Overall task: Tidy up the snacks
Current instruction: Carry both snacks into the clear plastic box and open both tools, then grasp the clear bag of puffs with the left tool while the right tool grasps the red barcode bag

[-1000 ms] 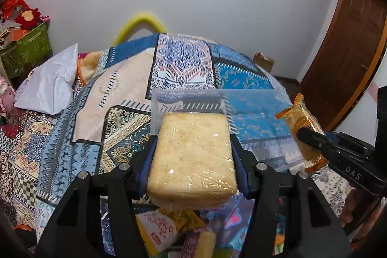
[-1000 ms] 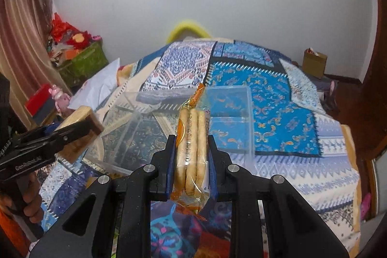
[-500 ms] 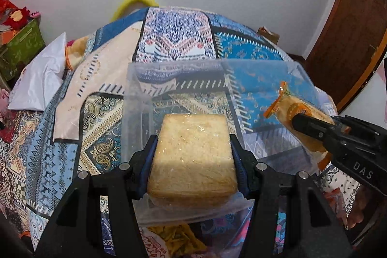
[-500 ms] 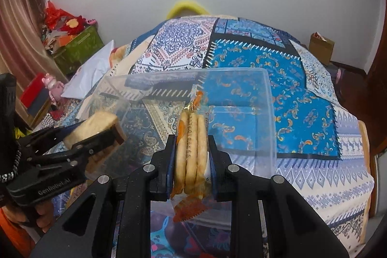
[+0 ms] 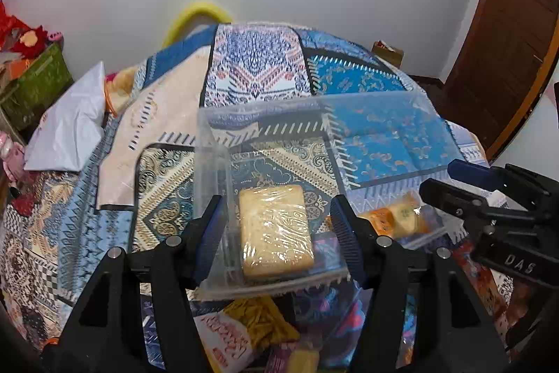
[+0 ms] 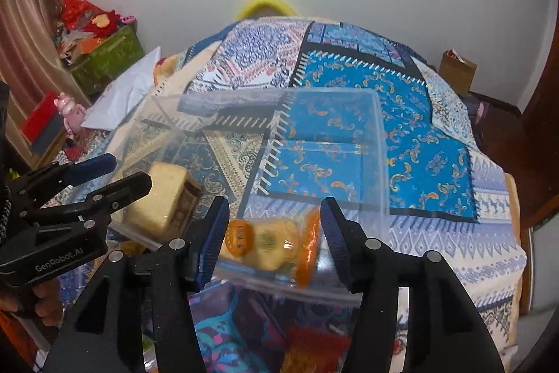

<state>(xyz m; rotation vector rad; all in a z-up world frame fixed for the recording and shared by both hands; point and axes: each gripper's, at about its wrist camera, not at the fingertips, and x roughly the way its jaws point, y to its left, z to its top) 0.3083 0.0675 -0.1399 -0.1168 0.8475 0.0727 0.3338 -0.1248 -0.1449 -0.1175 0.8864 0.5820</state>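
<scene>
A clear, thin-walled rectangular plastic container (image 5: 377, 114) sits on a bed covered by a patchwork quilt (image 5: 258, 69) of blue, cream and black batik-like prints. Inside it, at the left end, lies a pale, rounded slab of bread or cake sealed in glossy cling wrap (image 5: 276, 229). The left gripper (image 5: 276, 226) hangs over it with its jaws opening; the ribbed blue pads stand clear of both sides of the slab, which rests on the container floor.

At the container's right end lies a crinkly orange-ended packet of cream biscuits (image 6: 272, 242), turned crosswise and slightly blurred. The right gripper (image 6: 274, 238) frames it, its jaws also opening, with the pads apart from the packet.

Both tools are matte black with round silver screws. In the right wrist view, part of a hand (image 6: 45, 306) grips the left tool's handle.

Just outside the near wall of the container lie more snack bags (image 5: 244, 334), one showing yellow sticks and red lettering.
</scene>
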